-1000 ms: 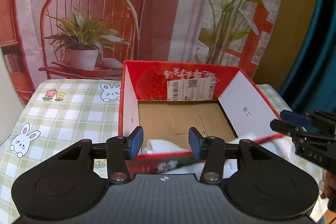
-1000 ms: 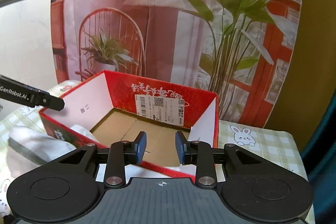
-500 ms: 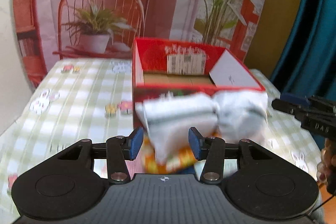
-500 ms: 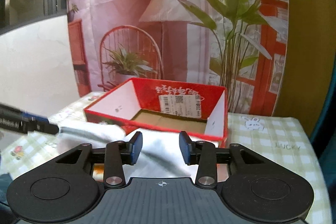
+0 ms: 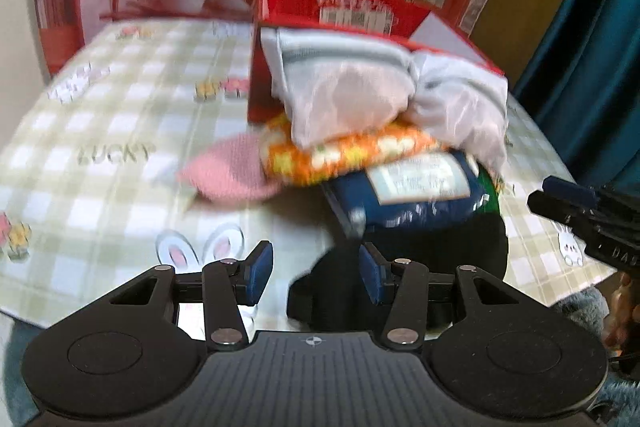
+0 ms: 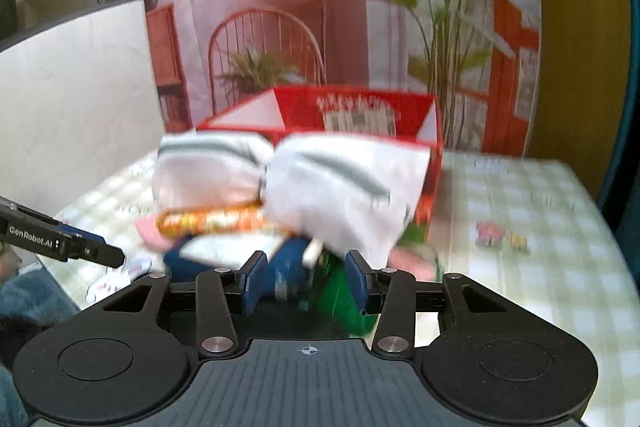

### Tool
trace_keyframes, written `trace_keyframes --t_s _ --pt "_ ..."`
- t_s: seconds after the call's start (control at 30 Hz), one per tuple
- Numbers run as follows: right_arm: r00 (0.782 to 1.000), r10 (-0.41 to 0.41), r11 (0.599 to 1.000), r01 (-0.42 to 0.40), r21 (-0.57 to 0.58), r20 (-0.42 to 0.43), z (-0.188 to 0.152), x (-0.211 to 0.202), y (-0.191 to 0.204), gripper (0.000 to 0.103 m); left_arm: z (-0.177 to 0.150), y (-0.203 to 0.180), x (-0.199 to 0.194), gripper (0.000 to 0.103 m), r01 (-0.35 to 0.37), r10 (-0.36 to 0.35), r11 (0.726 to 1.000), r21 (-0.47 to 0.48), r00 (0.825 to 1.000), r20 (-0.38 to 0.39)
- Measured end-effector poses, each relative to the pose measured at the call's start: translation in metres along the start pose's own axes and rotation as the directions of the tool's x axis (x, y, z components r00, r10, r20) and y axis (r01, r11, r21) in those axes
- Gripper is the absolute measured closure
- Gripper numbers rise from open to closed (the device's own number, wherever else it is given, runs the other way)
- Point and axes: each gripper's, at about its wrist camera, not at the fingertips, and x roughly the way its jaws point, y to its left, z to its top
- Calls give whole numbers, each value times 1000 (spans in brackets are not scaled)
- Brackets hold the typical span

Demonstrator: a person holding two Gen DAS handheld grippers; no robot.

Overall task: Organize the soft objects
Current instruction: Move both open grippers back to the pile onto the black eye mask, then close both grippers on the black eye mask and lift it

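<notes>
A pile of soft things lies in front of the red cardboard box [image 5: 340, 7] [image 6: 360, 103]. On top are two white bundles with grey stripes [image 5: 344, 87] [image 6: 332, 179]. Under them lie an orange patterned pouch [image 5: 344, 151] [image 6: 212, 221], a pink knit piece [image 5: 232, 173], a blue packet [image 5: 412, 195] [image 6: 288, 267] and a green packet [image 6: 340, 291]. A black item [image 5: 404, 259] is nearest. My left gripper [image 5: 316, 279] is open short of the pile, holding nothing. My right gripper [image 6: 304, 281] is opening; the blue and green packets show in its gap, unpressed.
The checked tablecloth [image 5: 100, 155] with rabbit prints covers the table, its near edge just below my left gripper. A printed backdrop [image 6: 320, 7] hangs behind the box. The right gripper's tip [image 5: 576, 215] and the left gripper's tip [image 6: 80, 247] flank the pile.
Both grippers have drawn back from the box and tipped down, so the pile now fills the view in front of it. The right jaws have widened; the left jaws are unchanged.
</notes>
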Motion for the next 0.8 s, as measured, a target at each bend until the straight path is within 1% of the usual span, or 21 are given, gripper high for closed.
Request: trace_keyframes --t_s 0.1,0.13,0.17,0.2,0.27,0.33,0.43,0.53,0.67,0.8 --pt "999 -6 1000 7 18 -49 -12 7 -1 57 -6 4 10 53 7 -9 999 -31 999 -50" --pt "998 -7 1000 8 23 -65 -15 10 -1 49 -6 7 12 53 14 -16 999 -45 998 -60" --pt "996 -11 999 13 30 -83 -17 13 -1 36 -6 8 14 53 19 -22 998 -52 998 -65" --pt "995 -21 999 25 31 -98 -19 17 -1 33 -6 8 16 52 23 -26 998 -53 997 -69" --pt "992 -35 999 38 26 -118 -22 22 -1 33 -8 6 19 45 27 -30 999 -40 996 -81" --pt "989 -32 998 39 41 -146 -25 28 -2 31 -10 2 22 42 31 -33 999 -19 995 -95" --pt "982 -27 998 37 50 -185 -30 36 -1 31 -12 -2 27 42 51 -50 999 5 992 -116" --pt "977 -17 998 29 54 -212 -36 43 -1 31 -15 -5 35 41 53 -49 998 23 988 -145" --pt "975 -11 997 27 69 -223 -38 48 -3 30 -17 -6 41 41 58 -51 998 38 986 -158" --pt "975 0 996 20 89 -221 -39 51 -6 29 -18 -3 45 41 66 -62 997 24 984 -166"
